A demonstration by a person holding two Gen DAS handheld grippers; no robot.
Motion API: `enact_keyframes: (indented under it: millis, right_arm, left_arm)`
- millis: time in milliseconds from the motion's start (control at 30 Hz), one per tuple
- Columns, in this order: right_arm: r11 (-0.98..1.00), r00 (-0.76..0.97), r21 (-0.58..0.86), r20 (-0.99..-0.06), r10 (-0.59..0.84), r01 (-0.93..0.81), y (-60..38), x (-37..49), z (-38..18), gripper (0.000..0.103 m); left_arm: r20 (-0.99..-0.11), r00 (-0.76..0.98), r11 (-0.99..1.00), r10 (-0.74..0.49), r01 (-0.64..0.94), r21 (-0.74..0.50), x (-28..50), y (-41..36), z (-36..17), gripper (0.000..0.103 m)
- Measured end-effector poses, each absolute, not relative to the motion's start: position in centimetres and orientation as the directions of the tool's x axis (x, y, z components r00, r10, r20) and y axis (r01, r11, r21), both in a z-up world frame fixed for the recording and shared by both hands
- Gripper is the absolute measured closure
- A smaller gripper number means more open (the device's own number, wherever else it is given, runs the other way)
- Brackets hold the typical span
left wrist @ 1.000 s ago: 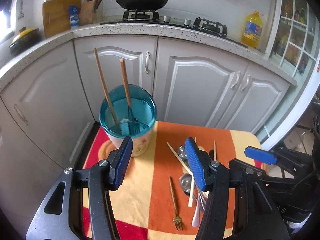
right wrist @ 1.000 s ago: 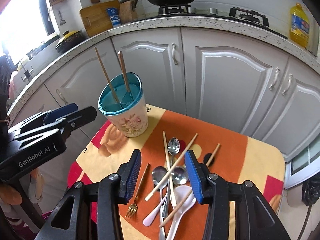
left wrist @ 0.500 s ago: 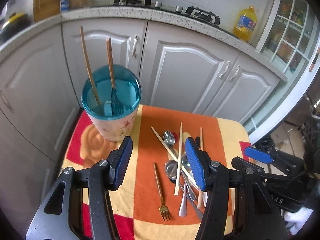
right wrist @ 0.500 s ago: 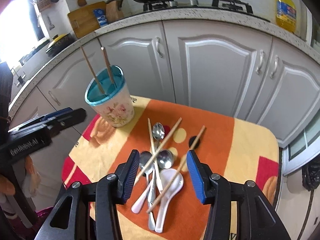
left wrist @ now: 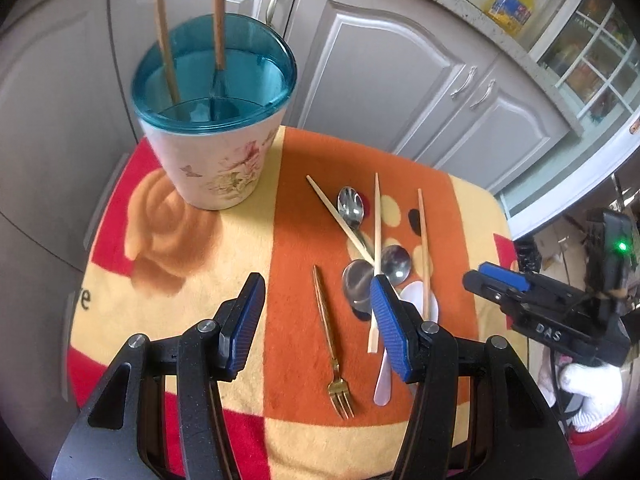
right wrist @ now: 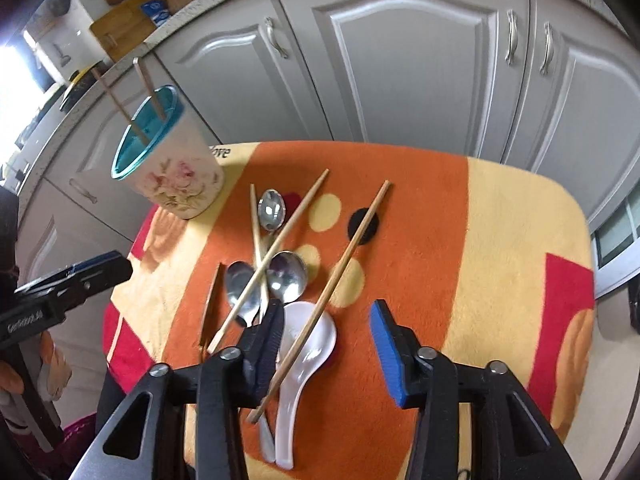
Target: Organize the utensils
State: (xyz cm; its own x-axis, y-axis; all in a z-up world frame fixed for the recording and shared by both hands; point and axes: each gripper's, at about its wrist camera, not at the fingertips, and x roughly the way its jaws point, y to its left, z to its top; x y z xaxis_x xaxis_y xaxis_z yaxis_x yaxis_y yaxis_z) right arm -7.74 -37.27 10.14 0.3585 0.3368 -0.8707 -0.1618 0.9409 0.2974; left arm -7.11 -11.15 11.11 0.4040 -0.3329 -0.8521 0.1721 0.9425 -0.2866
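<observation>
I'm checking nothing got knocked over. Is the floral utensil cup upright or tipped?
Upright. The floral utensil cup stands on its base on the blanket, teal rim up, with two wooden handles sticking out.

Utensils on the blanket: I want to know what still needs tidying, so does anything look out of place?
Yes. Three chopsticks lie crossed over metal spoons and a white spoon, with a gold fork beside them, all loose on the blanket. Only the cup holds anything upright.
</observation>
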Motion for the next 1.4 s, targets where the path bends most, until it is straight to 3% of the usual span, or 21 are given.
enact_keyframes:
  millis: [367, 667, 867, 1133, 1233, 1267, 1300, 1333, 1400]
  right_arm:
    - [0.935, 0.298, 0.331, -0.886, 0.354, -0.126, -36.8, -2.4, 6.5, 0.068]
    - [0.942, 0.282, 0.298, -0.901, 0.33, -0.152, -37.9, -1.5, 5.1, 0.091]
    - [0.949, 0.276, 0.281, -0.91, 0.31, -0.141, -40.4, -2.3, 5.3, 0.091]
    - [0.937, 0.255, 0.321, -0.903, 0.346, -0.136, -40.9, -2.1, 5.4, 0.091]
    - [0.93, 0.262, 0.341, -0.893, 0.365, -0.134, -40.3, -1.6, 5.6, 0.081]
    - [0.928, 0.26, 0.345, -0.892, 0.37, -0.138, -40.1, -1.5, 5.6, 0.073]
    - [0.929, 0.252, 0.339, -0.896, 0.367, -0.146, -39.9, -1.3, 5.5, 0.072]
    - [0.933, 0.241, 0.323, -0.904, 0.353, -0.156, -39.5, -1.2, 5.3, 0.072]
    - [0.939, 0.227, 0.293, -0.917, 0.329, -0.178, -38.7, -1.0, 4.8, 0.079]
  left_arm:
    - [-0.876, 0.339, 0.927, -0.343, 0.272, -0.258, -2.1, -16.5, 9.8, 0.049]
    - [-0.921, 0.25, 0.916, -0.299, 0.345, -0.204, 1.1, -20.5, 7.2, 0.058]
    - [-0.944, 0.22, 0.915, -0.244, 0.374, -0.15, 2.5, -22.9, 5.5, 0.069]
    - [-0.963, 0.208, 0.919, -0.172, 0.386, -0.081, 3.5, -24.6, 4.1, 0.069]
    - [-0.963, 0.204, 0.921, -0.178, 0.38, -0.09, 3.8, -24.7, 3.8, 0.069]
    - [-0.962, 0.205, 0.921, -0.18, 0.38, -0.091, 3.8, -24.7, 3.8, 0.073]
    - [-0.962, 0.207, 0.919, -0.18, 0.383, -0.089, 3.8, -24.8, 3.8, 0.079]
    - [-0.962, 0.205, 0.918, -0.179, 0.388, -0.088, 3.7, -24.8, 3.7, 0.092]
    - [-0.963, 0.184, 0.915, -0.199, 0.388, -0.114, 3.6, -24.6, 3.2, 0.096]
